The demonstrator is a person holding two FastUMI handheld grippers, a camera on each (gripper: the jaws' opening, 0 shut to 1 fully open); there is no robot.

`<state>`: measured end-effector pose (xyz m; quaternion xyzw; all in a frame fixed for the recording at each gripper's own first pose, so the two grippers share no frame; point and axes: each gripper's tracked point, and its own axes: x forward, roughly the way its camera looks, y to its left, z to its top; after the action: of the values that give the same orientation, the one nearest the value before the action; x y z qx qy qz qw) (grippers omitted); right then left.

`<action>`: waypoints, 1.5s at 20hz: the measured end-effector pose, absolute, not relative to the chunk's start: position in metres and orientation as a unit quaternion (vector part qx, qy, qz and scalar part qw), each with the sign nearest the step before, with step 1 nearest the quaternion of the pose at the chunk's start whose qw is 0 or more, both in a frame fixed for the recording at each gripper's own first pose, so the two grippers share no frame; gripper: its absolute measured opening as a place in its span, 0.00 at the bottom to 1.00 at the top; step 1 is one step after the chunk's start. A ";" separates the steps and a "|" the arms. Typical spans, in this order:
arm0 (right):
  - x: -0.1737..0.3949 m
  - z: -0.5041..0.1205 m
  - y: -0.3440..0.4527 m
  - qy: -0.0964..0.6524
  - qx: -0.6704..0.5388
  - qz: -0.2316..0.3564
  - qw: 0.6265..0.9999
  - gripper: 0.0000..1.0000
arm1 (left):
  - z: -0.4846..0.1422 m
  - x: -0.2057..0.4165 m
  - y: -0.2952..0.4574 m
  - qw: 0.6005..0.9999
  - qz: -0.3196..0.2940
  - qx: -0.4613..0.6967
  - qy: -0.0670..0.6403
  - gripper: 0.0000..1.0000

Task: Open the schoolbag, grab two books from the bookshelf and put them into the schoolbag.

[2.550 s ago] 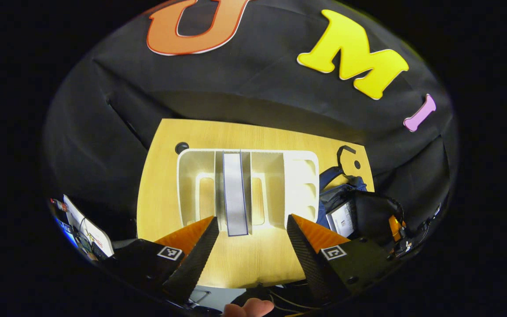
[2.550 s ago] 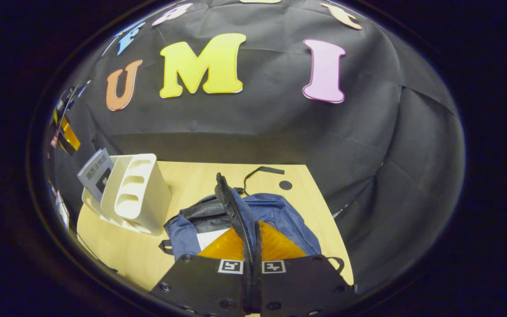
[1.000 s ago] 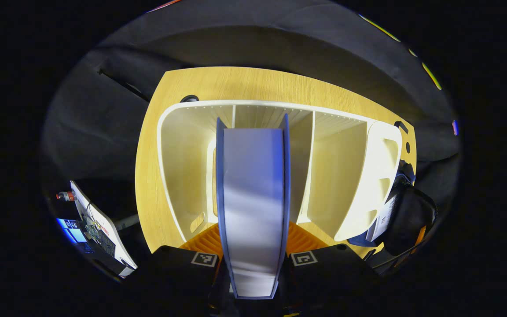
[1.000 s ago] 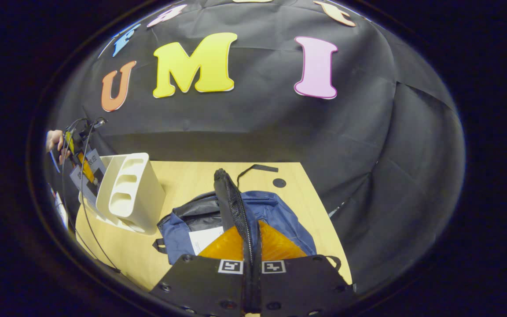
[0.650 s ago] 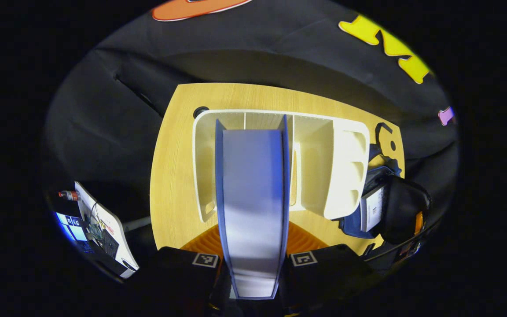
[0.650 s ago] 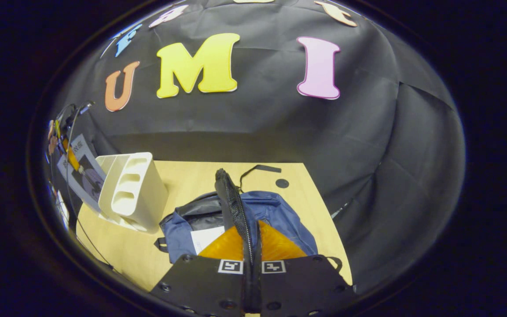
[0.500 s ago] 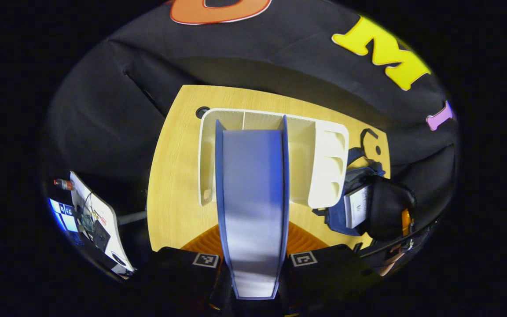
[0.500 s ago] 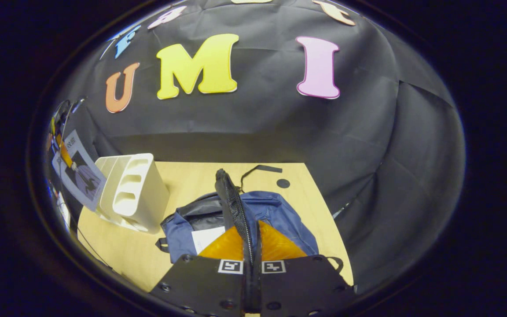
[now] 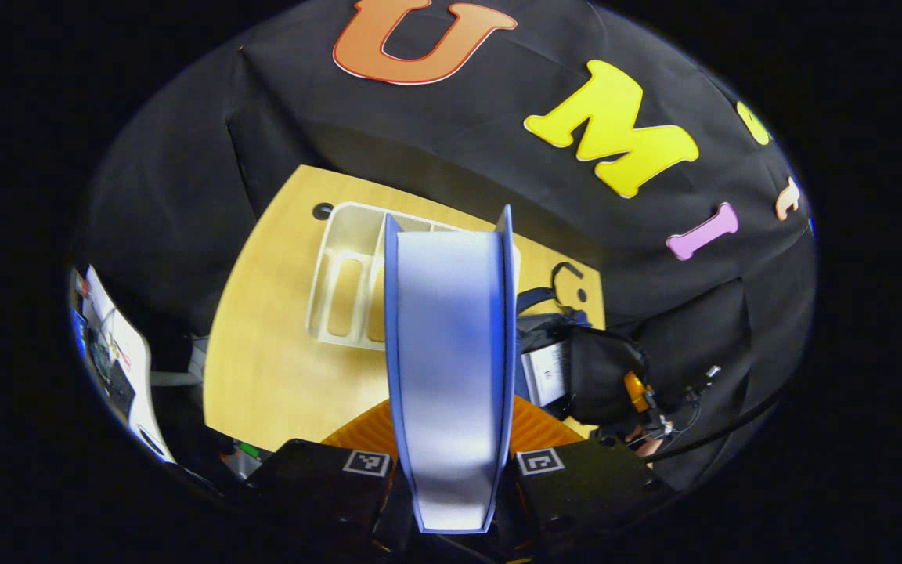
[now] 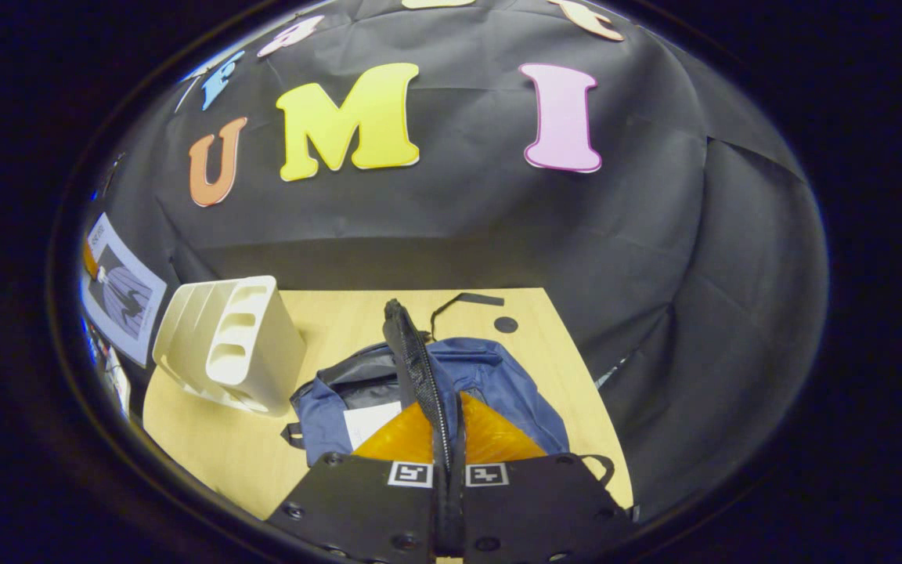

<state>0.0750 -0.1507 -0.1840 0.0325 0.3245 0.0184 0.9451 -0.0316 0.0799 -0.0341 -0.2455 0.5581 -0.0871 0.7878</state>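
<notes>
Gripping the second book [image 9: 449, 368] by its lower edge, the left tongs [image 9: 451, 470] are carrying it upright above the desk [image 9: 263, 376], clear of the white bookshelf [image 9: 341, 290]. The right tongs [image 10: 448, 462] are pinching the zipper flap [image 10: 412, 360] of the schoolbag [image 10: 498, 384], likely to keep its mouth open; a first book [image 10: 369, 423] is lying inside already.

Left gripper [image 9: 451, 462] clamps a blue-edged book [image 9: 449, 345], seemingly above the bookshelf [image 9: 341, 278].
</notes>
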 end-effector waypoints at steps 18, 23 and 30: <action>0.071 -0.183 -0.164 0.339 0.019 0.020 0.940 0.01 | -0.138 -0.059 -0.116 0.735 -0.223 -0.398 0.502 0.44; 0.072 -0.185 -0.169 0.340 0.028 0.021 0.940 0.01 | -0.175 -0.061 -0.168 0.738 -0.235 -0.364 0.518 0.45; 0.074 -0.181 -0.173 0.340 0.019 0.026 0.940 0.00 | -0.230 -0.059 -0.206 0.732 -0.218 -0.357 0.538 0.45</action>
<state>0.0738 -0.1734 -0.1812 0.0190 0.3402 0.0265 0.9398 -0.0595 -0.2064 -0.2303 -0.3568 0.5381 -0.2182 0.7318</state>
